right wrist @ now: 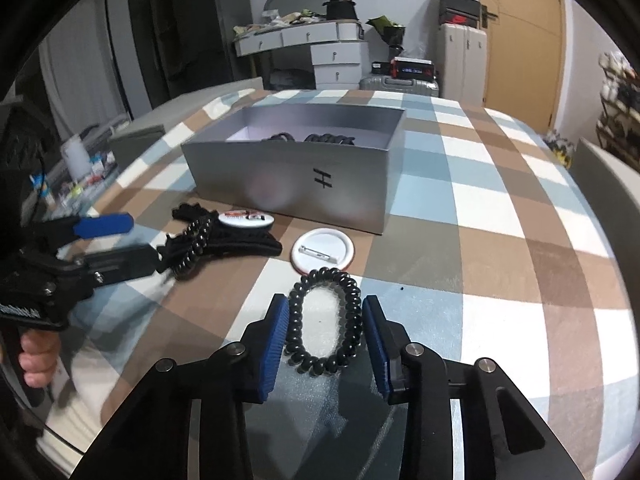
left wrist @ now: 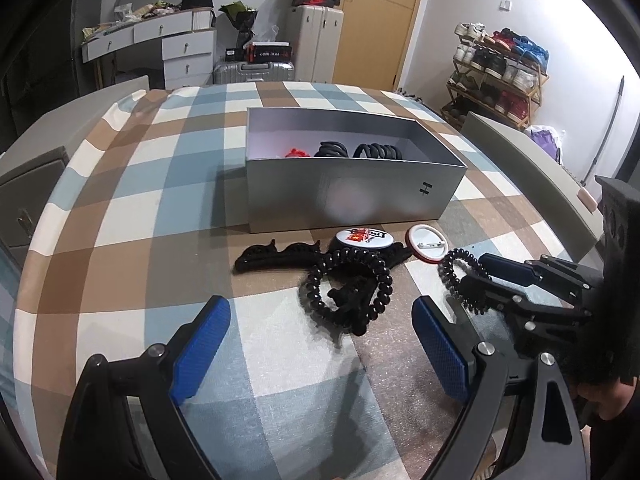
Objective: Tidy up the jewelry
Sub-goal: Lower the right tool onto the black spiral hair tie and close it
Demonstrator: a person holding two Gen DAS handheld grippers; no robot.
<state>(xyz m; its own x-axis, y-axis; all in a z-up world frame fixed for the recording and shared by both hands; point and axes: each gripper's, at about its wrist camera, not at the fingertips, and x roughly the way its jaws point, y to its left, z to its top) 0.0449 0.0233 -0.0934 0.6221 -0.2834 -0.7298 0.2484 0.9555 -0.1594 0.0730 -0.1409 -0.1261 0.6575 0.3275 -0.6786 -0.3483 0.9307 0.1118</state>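
Observation:
A silver box (left wrist: 352,192) stands on the checked cloth, also in the right wrist view (right wrist: 288,176), with black coil ties (left wrist: 376,150) and a red item (left wrist: 297,153) inside. In front lie a black coil hair tie (left wrist: 346,286), black claw clips (left wrist: 276,258), a printed badge (left wrist: 362,237) and a face-down badge (left wrist: 426,242) (right wrist: 322,250). My left gripper (left wrist: 320,344) is open, just short of the coil tie. My right gripper (right wrist: 325,338) is open, its pads on either side of a second black coil tie (right wrist: 324,320) that lies on the cloth.
The table drops off at both sides and the far end. Grey chairs (left wrist: 520,152) stand beside it. Behind are a white dresser (left wrist: 160,48), suitcases (left wrist: 256,70) and a shoe rack (left wrist: 500,72).

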